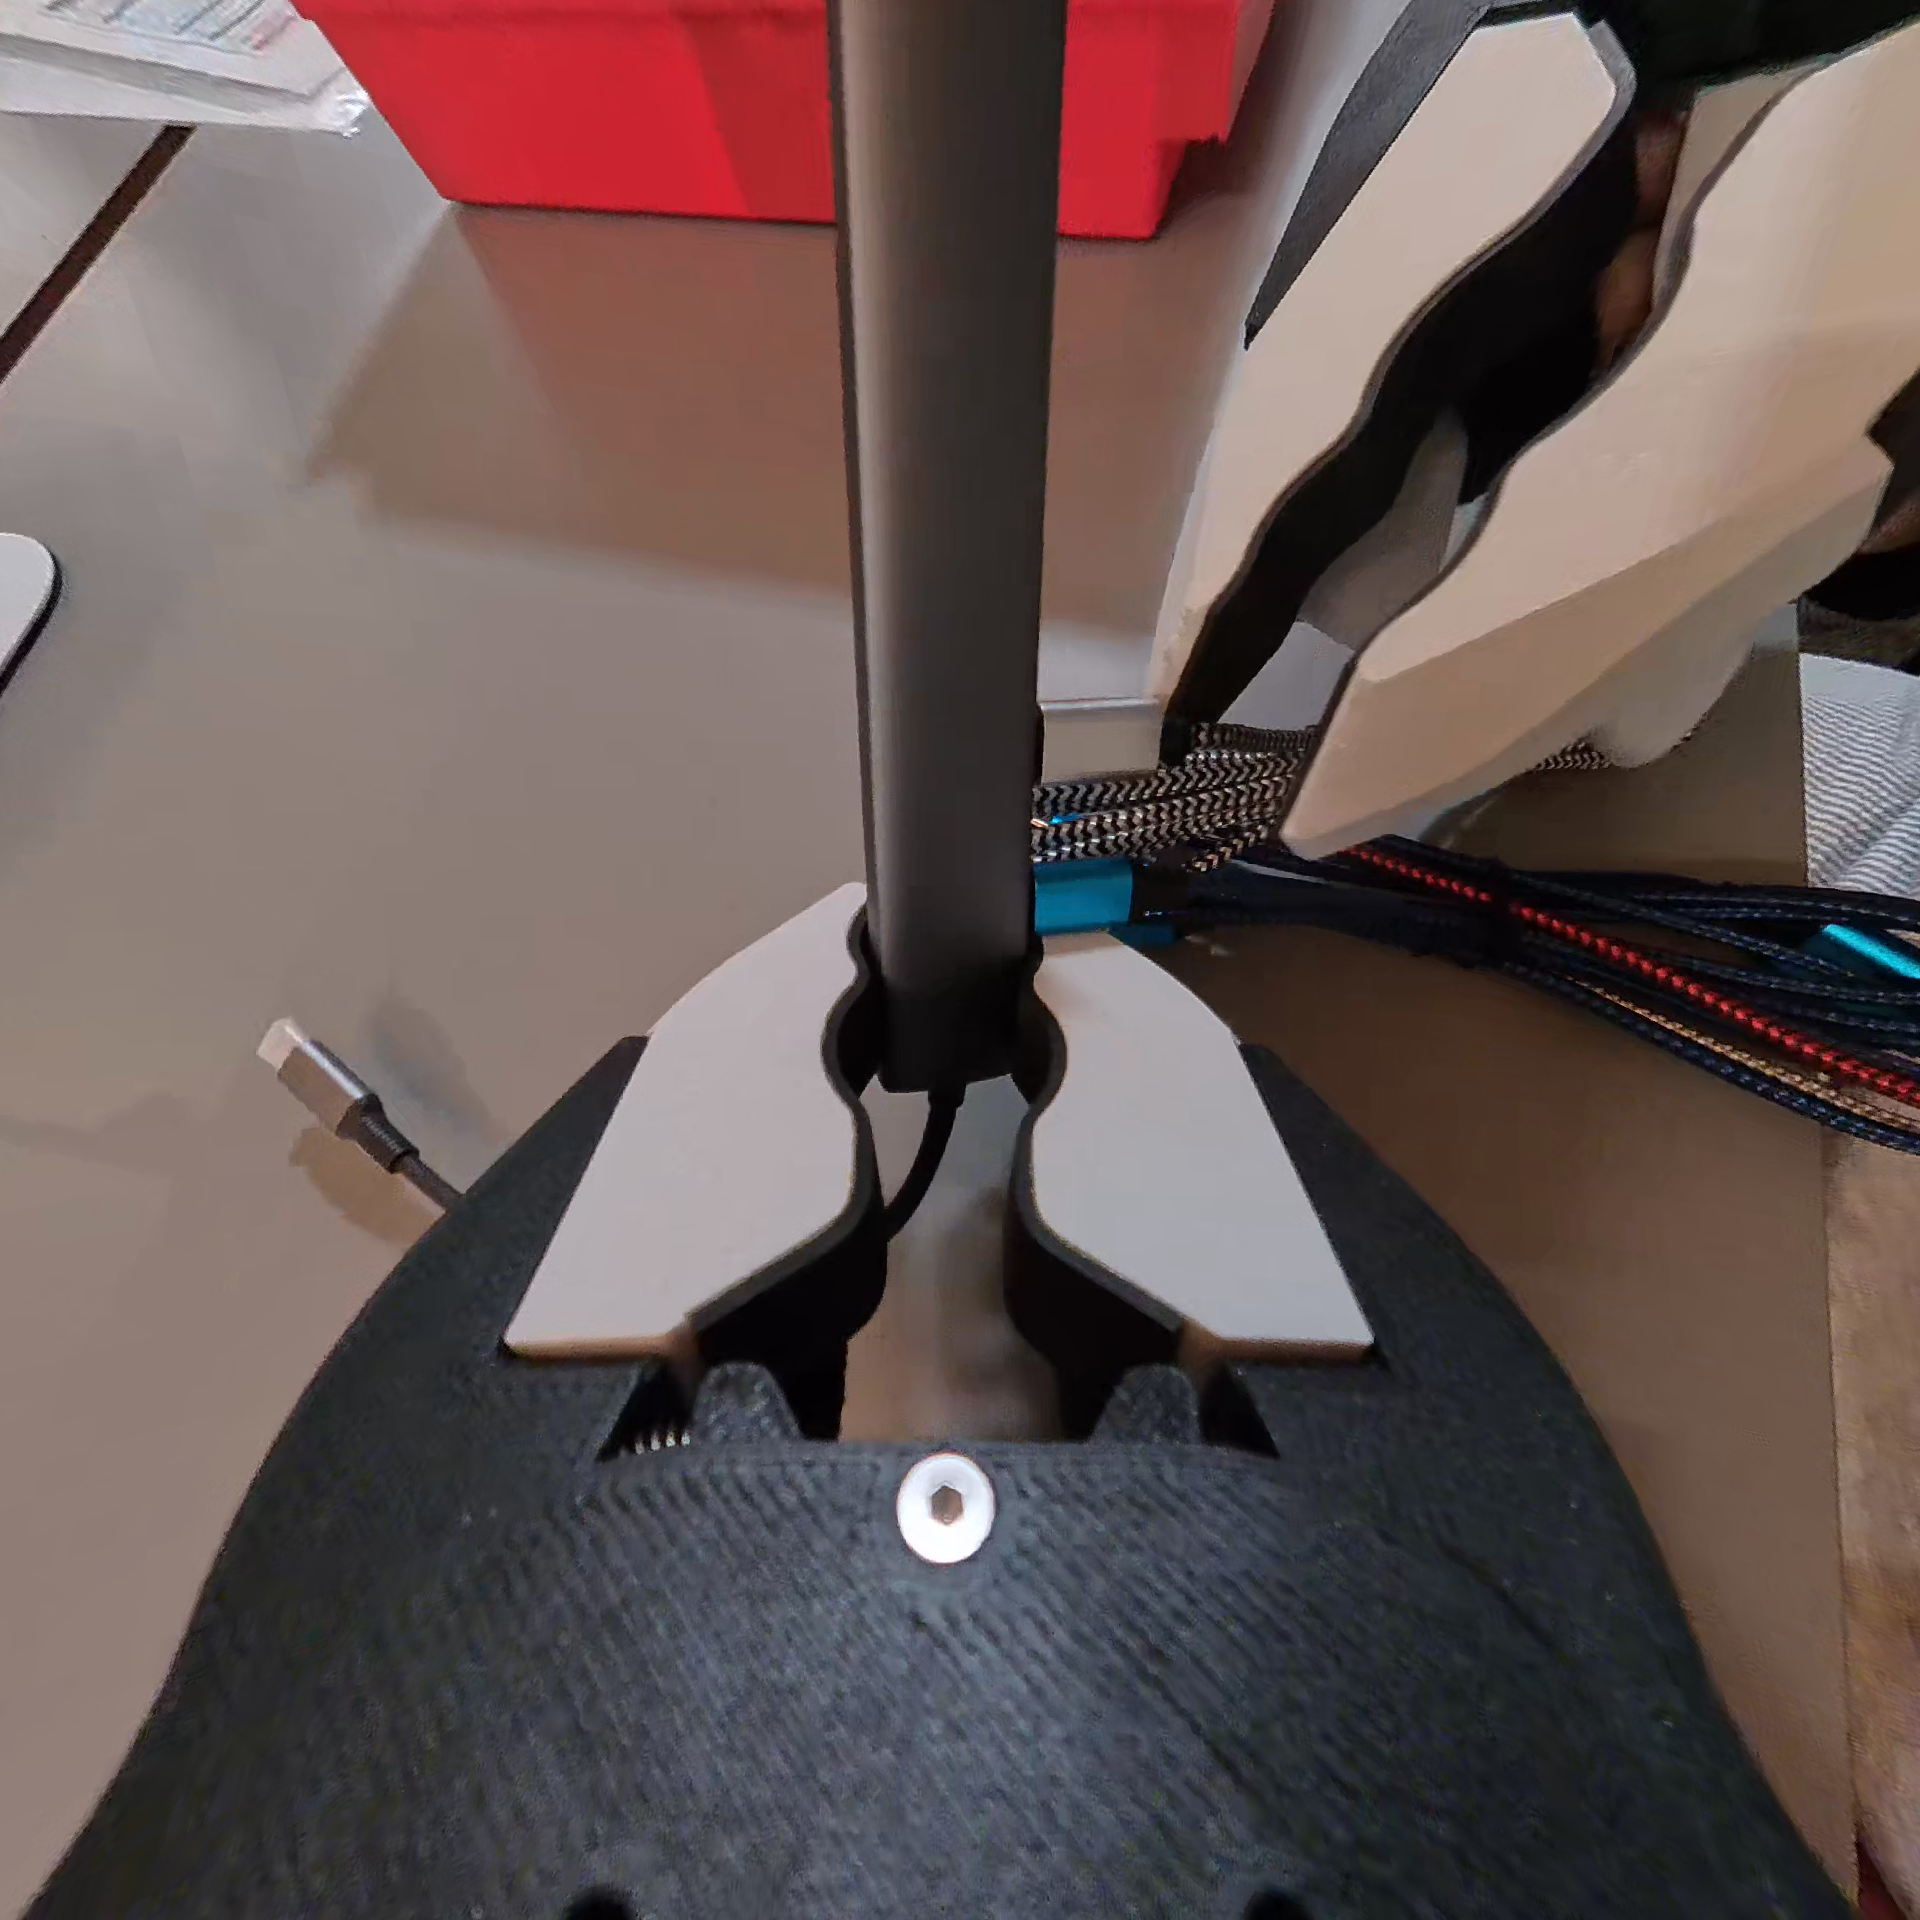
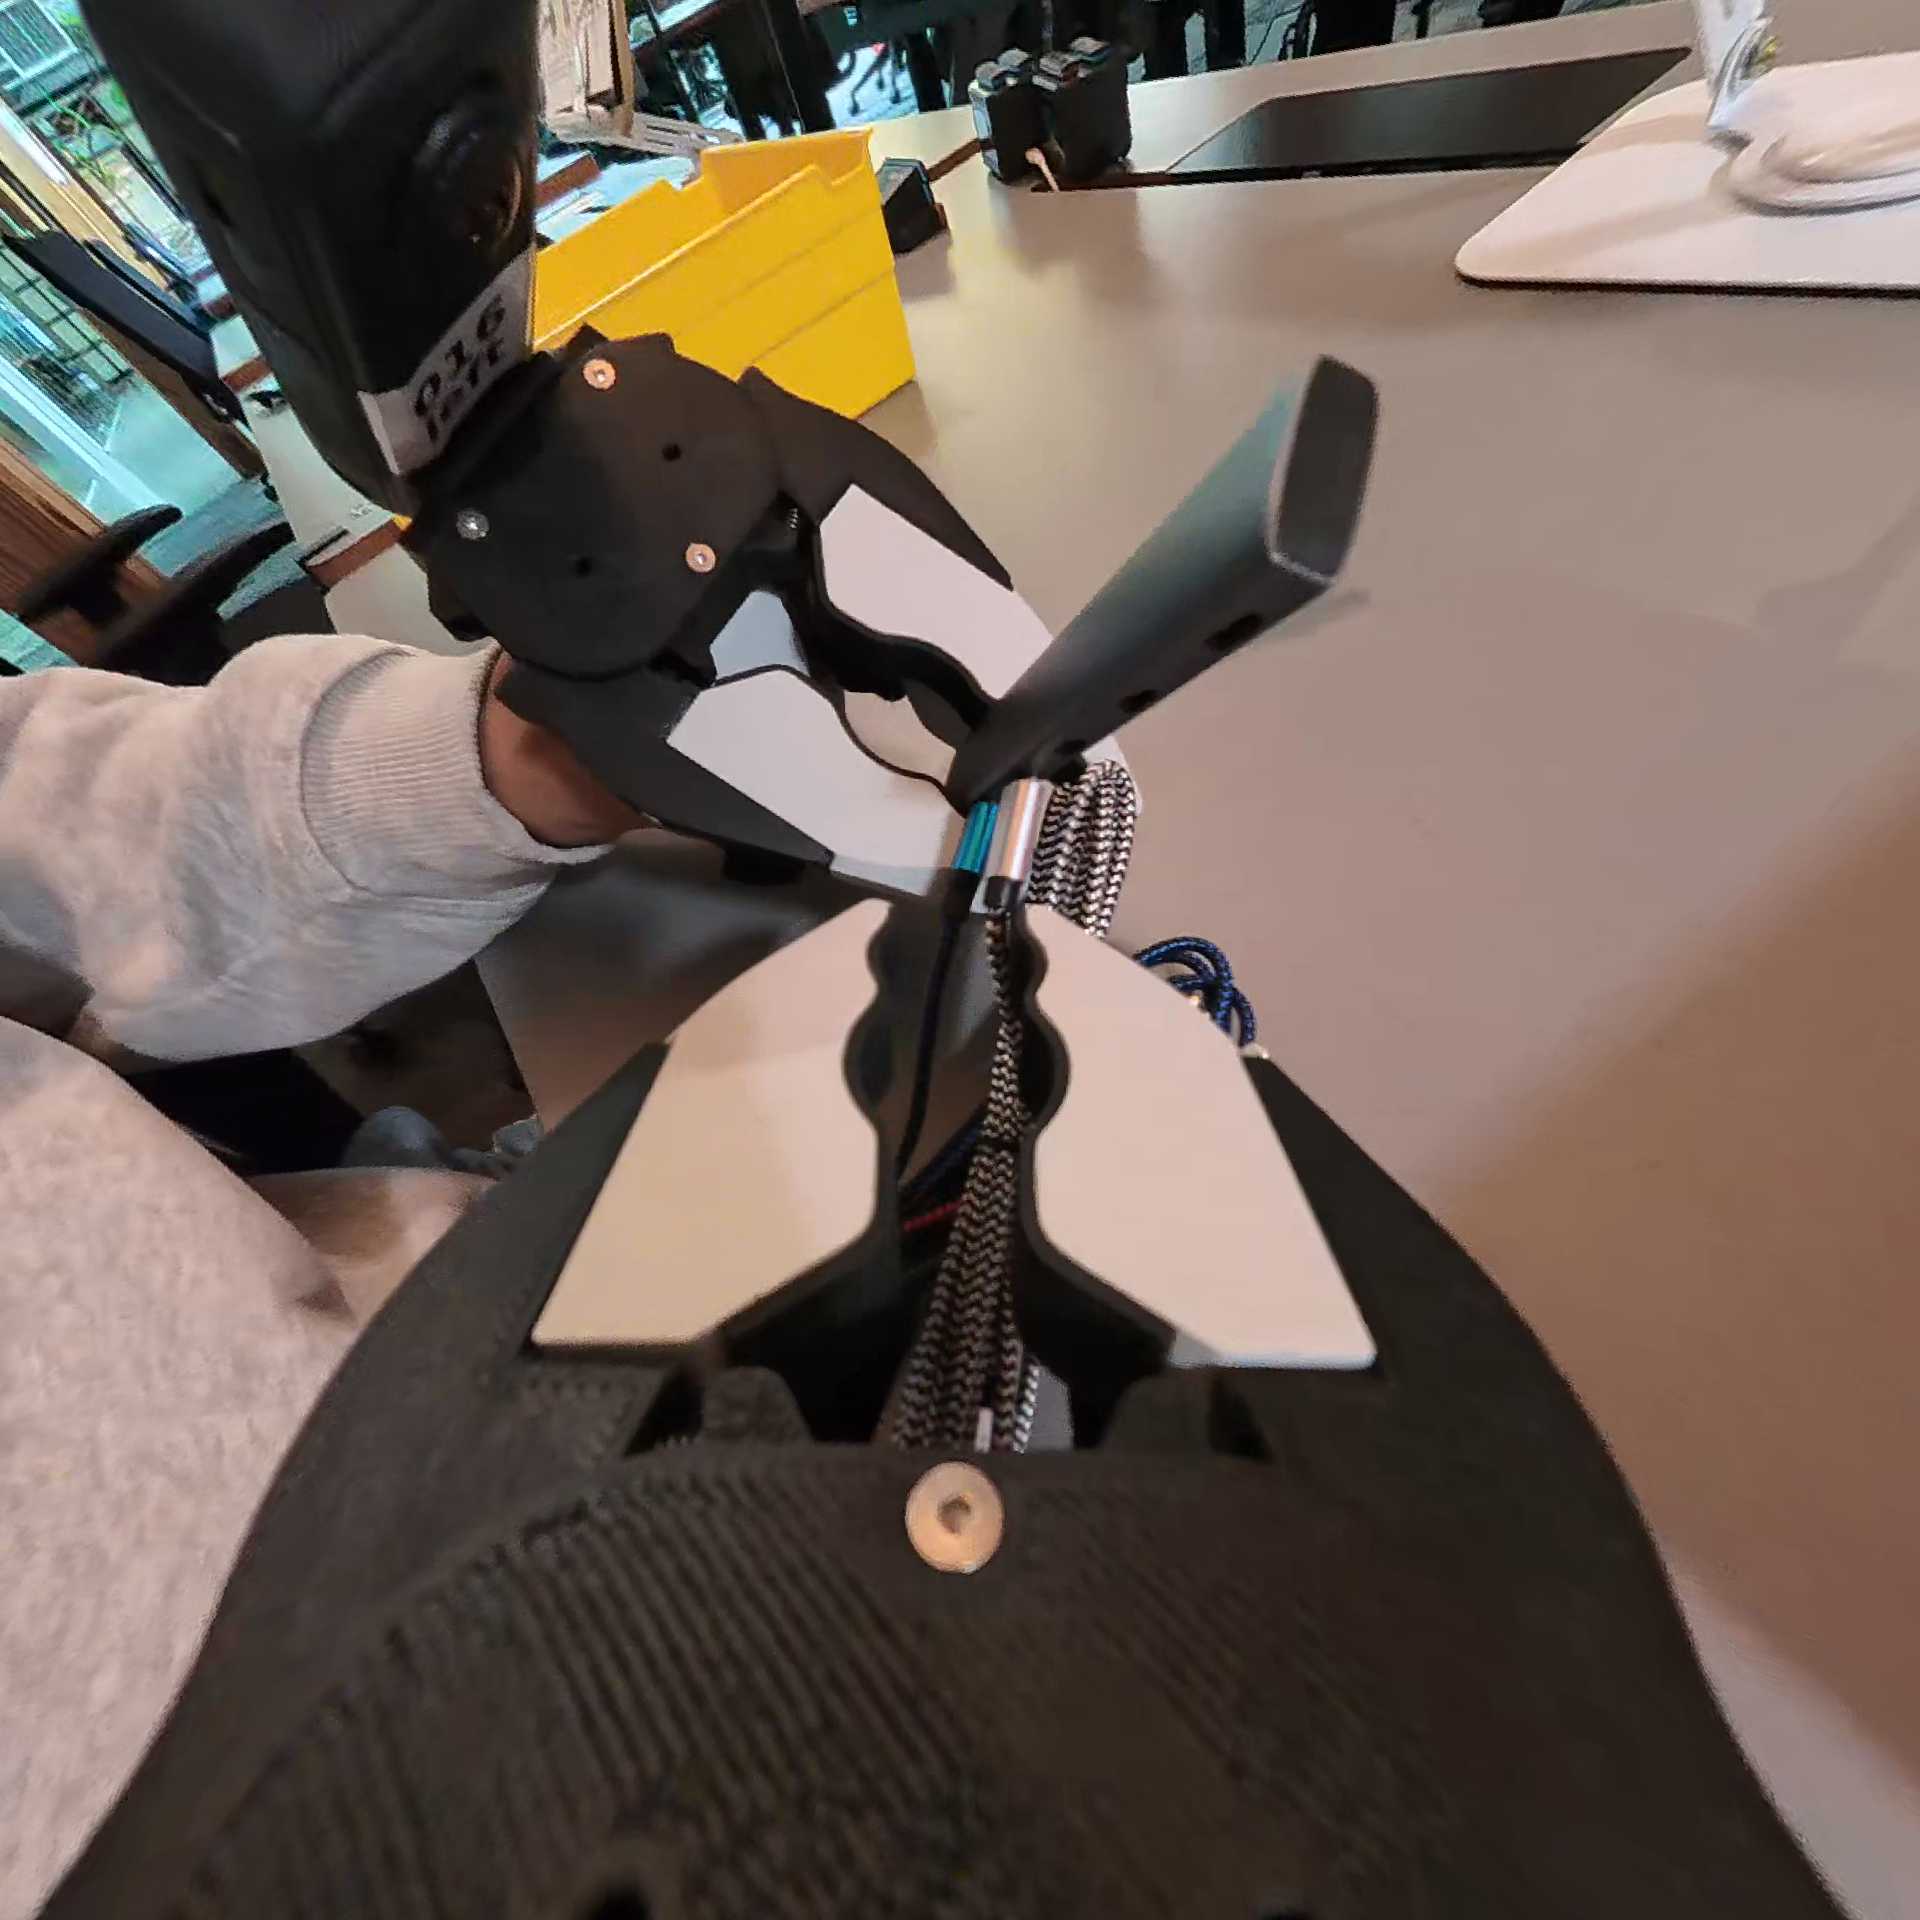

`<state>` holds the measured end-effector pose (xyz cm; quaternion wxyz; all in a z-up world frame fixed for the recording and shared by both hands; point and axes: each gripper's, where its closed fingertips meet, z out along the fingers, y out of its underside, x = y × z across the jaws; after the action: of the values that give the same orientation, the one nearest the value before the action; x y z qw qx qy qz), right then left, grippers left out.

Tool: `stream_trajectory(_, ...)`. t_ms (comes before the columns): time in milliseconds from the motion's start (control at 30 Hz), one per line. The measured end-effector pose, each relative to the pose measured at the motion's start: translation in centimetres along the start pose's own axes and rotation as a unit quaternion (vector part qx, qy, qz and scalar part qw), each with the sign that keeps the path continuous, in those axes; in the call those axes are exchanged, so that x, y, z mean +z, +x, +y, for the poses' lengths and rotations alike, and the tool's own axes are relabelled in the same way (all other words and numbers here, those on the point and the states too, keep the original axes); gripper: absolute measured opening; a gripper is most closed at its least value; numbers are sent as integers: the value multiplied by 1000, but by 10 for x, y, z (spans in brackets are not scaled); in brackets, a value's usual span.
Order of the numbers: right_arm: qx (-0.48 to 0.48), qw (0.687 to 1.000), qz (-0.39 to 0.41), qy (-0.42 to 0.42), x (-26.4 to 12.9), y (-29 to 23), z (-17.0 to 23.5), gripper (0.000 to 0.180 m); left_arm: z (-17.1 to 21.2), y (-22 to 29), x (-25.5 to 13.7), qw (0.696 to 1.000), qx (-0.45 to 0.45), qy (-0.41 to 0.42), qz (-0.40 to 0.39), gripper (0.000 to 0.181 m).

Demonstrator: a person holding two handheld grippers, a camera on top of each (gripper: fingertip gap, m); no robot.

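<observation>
The left gripper (image 1: 948,1023) clamps the near end of a grey hub (image 1: 945,499) above the beige table (image 1: 436,675), while the right gripper (image 2: 951,971) is closed around the braided cables (image 2: 982,1164) plugged into its side, with a red bin (image 1: 623,104) behind and a yellow bin (image 2: 748,270) beyond.

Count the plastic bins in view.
2. A red bin stands behind the grey hub clamped by the left hand-held gripper. A yellow bin sits beyond it in the right wrist view, where the right hand-held gripper pinches cables. The yellow one may hide nested bins.
</observation>
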<state>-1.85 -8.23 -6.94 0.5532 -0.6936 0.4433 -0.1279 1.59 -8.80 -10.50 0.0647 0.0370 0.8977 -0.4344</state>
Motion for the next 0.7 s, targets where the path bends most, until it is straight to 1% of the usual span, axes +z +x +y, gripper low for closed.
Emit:
stream_trajectory(100,-9,1000,11,7,0,0,-3,31,2,-1,0,1000,2,-2,-5,23)
stream_trajectory(200,-16,999,26,17,-4,4,-7,35,1,-1,0,1000,7,1,-8,23)
stream_trajectory(300,-4,1000,24,15,-3,6,-5,35,-5,2,-2,999,24,23,-11,23)
stream_trajectory(400,4,1000,12,22,-1,3,-7,31,-10,8,-1,997,56,37,-26,22)
stream_trajectory(533,-2,1000,11,13,1,2,-4,11,-12,16,2,995,87,37,-35,22)
stream_trajectory(567,2,1000,9,9,1,2,-3,8,-11,15,2,995,84,37,-35,22)
stream_trajectory(700,3,1000,-2,13,3,-4,-5,7,-9,16,4,999,40,33,-3,23)
